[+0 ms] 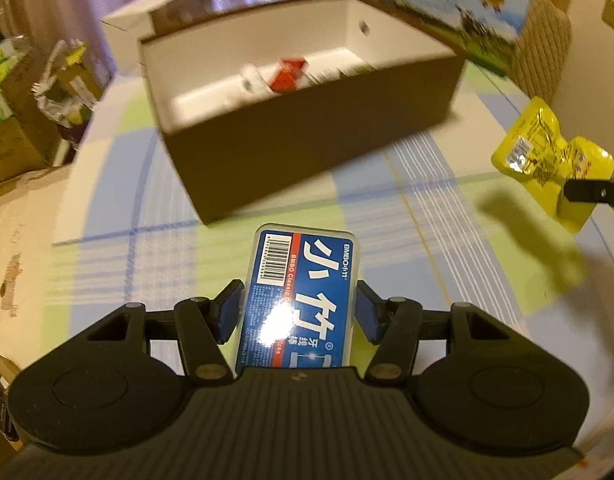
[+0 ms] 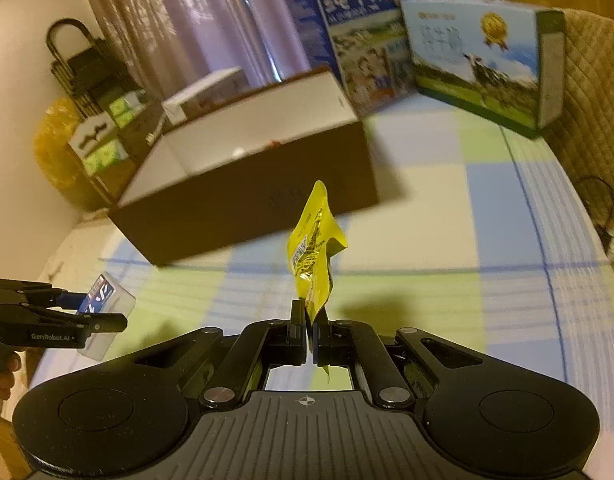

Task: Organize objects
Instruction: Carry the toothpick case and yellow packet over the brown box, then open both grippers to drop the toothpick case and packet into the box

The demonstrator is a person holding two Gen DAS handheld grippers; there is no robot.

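Two grips: your left gripper is clamping the "BMBO Classic" floss-pick case, your right gripper is pinching a yellow sachet; the brown box is holding a red packet.

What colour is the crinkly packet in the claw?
Yellow packet, pinched in the right claw. Right wrist view shows it best.

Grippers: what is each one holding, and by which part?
Left gripper clamps the blue floss-pick case across its long sides. Right gripper pinches the yellow packet by its bottom edge.
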